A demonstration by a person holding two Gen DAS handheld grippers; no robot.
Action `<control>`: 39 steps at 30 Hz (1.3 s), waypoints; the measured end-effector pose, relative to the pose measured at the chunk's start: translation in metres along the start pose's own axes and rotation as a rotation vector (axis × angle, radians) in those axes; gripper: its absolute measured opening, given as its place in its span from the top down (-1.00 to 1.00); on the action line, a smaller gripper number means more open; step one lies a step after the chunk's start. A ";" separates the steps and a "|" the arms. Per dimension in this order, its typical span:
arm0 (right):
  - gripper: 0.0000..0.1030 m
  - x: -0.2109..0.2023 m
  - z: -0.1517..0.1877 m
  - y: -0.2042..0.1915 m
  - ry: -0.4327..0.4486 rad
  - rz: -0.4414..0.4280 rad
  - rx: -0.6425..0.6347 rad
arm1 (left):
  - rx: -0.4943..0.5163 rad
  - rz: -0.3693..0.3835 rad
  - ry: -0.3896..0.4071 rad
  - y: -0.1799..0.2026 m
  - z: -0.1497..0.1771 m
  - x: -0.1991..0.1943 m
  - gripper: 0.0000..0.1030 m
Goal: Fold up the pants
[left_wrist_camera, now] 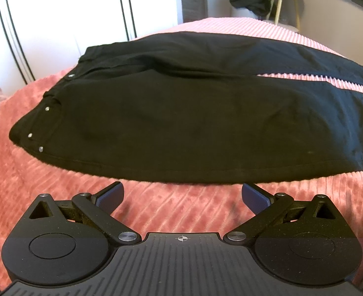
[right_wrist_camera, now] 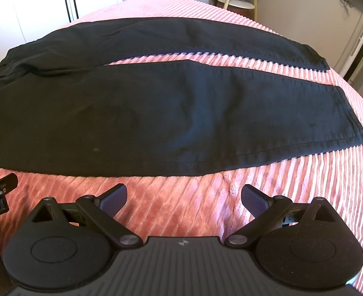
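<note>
Right, black pants lie flat and unfolded on the pink bed, legs apart; left gripper and right gripper hover near the hem-side edge, jaws spread, nothing grasped. Every fold remains.

A bed carries everything, covered with a pink ribbed blanket whose ridges run across its whole top. A pair of black pants lies flat and unfolded directly on the blanket, front side up, with the waistband to the left and the two legs stretching to the right. The legs lie slightly apart, a narrow strip of blanket showing between them.
</note>
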State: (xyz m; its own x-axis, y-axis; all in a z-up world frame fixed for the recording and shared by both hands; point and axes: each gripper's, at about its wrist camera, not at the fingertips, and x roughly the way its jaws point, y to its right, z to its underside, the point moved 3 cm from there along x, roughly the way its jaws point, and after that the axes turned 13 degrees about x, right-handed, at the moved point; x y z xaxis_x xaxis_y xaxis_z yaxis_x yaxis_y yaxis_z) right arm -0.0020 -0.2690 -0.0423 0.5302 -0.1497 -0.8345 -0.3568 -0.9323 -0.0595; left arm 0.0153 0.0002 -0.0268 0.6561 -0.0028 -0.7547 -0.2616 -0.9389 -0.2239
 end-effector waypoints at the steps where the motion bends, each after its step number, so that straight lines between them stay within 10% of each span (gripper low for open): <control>1: -0.92 0.000 0.000 0.000 0.001 0.000 0.000 | -0.002 0.001 0.000 0.000 0.000 0.000 -1.00; 39: -0.92 -0.001 0.001 0.001 0.002 -0.009 0.006 | -0.020 0.030 -0.006 -0.002 -0.003 0.000 -1.00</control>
State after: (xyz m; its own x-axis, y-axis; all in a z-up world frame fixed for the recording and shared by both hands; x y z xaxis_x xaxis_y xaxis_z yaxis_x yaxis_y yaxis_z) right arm -0.0035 -0.2700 -0.0419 0.5351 -0.1418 -0.8328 -0.3568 -0.9315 -0.0707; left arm 0.0176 0.0008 -0.0246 0.6437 -0.0294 -0.7647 -0.2672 -0.9450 -0.1886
